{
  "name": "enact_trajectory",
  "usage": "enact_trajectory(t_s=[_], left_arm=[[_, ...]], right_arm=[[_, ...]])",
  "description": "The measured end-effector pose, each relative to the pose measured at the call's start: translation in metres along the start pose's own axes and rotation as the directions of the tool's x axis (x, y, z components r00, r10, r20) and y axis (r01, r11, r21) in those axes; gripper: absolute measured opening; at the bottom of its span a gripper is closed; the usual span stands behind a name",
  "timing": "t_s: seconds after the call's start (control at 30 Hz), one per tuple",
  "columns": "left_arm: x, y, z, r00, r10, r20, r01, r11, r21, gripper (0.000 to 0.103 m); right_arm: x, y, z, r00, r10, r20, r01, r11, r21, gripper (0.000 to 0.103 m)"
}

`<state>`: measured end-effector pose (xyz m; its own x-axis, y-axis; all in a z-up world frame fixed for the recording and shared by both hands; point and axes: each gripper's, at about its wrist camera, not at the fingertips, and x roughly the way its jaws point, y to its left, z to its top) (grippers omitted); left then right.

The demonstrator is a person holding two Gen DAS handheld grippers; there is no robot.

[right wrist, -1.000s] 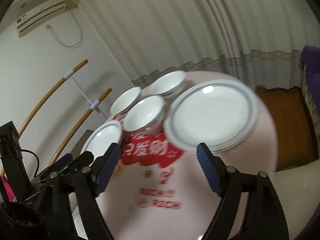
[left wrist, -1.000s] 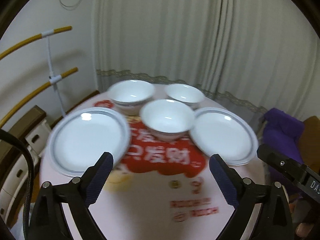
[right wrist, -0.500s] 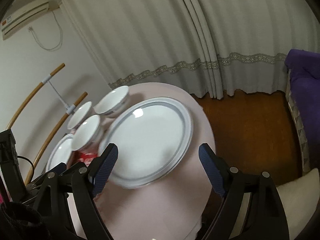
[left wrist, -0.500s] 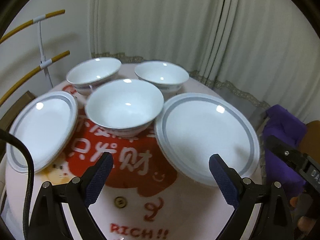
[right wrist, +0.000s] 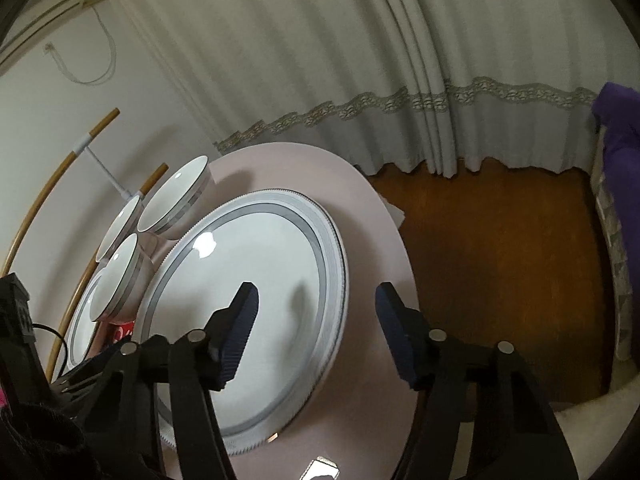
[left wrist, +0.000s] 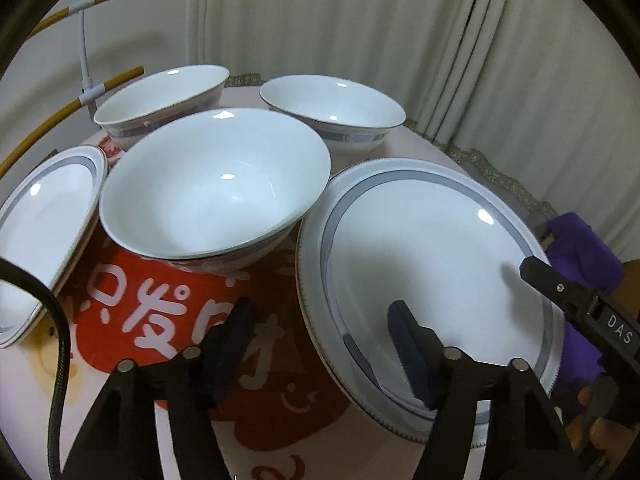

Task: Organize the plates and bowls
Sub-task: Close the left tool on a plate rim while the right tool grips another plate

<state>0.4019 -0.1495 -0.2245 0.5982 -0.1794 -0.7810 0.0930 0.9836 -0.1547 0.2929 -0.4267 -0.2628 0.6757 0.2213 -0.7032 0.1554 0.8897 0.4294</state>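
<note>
On a round pink table stand three white bowls, one in the middle (left wrist: 216, 184), one at the back left (left wrist: 160, 100) and one at the back right (left wrist: 332, 112). A grey-banded plate (left wrist: 44, 232) lies at the left and a second plate (left wrist: 432, 272) at the right. My left gripper (left wrist: 320, 320) straddles the right plate's left rim, its jaws closing, and the pads do not touch the rim. My right gripper (right wrist: 316, 300) straddles the same plate's (right wrist: 248, 292) right rim, also closing and clear of it. Its black finger (left wrist: 580, 304) shows across the plate.
A red printed mat (left wrist: 160, 312) covers the table's middle. The table edge (right wrist: 400, 264) drops to a wooden floor (right wrist: 500, 280) beside the right plate. Pale curtains (left wrist: 360, 20) hang behind, a purple cloth (left wrist: 580, 248) lies at the right, and wooden rails (left wrist: 64, 116) stand at the left.
Both grippers came forward and down onto the right plate. Their jaws have narrowed, and the plate's rim now lies between each pair of fingers.
</note>
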Motion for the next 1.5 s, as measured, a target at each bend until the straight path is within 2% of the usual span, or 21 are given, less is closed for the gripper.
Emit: enact_trajectory(t_s=[0.13, 0.23, 0.47, 0.63, 0.9, 1.07, 1.5], left_arm=[[0.003, -0.001, 0.001, 1.0, 0.01, 0.018, -0.01, 1.0, -0.006, 0.055], [0.009, -0.003, 0.002, 1.0, 0.013, 0.026, -0.013, 1.0, 0.006, 0.05], [0.011, -0.013, 0.002, 1.0, -0.007, 0.02, 0.007, 0.999, 0.038, 0.039], [0.011, -0.007, 0.003, 1.0, -0.011, 0.022, 0.01, 1.0, 0.025, 0.037], [0.004, 0.004, 0.003, 1.0, -0.014, 0.008, 0.014, 1.0, -0.005, 0.024], [-0.007, 0.002, -0.001, 0.999, 0.014, 0.048, -0.016, 0.999, 0.031, 0.023], [-0.043, 0.015, -0.025, 0.998, -0.056, 0.004, 0.055, 0.995, 0.084, 0.022]], right_arm=[[0.007, -0.004, 0.001, 0.999, 0.041, -0.01, -0.041, 0.999, 0.01, 0.036], [0.01, -0.005, 0.001, 0.999, 0.039, -0.006, -0.039, 0.999, 0.012, 0.022], [0.013, -0.005, 0.001, 0.999, 0.049, -0.01, -0.049, 0.999, 0.014, 0.02], [0.014, -0.005, 0.002, 0.999, 0.048, -0.012, -0.048, 0.999, 0.016, 0.018], [0.014, -0.007, 0.0, 0.998, 0.063, 0.004, -0.063, 0.998, 0.017, 0.016], [0.01, -0.004, -0.003, 0.998, 0.06, 0.002, -0.06, 0.998, 0.007, 0.016], [-0.033, 0.008, -0.036, 1.0, 0.021, 0.004, -0.021, 1.0, 0.007, 0.016]])
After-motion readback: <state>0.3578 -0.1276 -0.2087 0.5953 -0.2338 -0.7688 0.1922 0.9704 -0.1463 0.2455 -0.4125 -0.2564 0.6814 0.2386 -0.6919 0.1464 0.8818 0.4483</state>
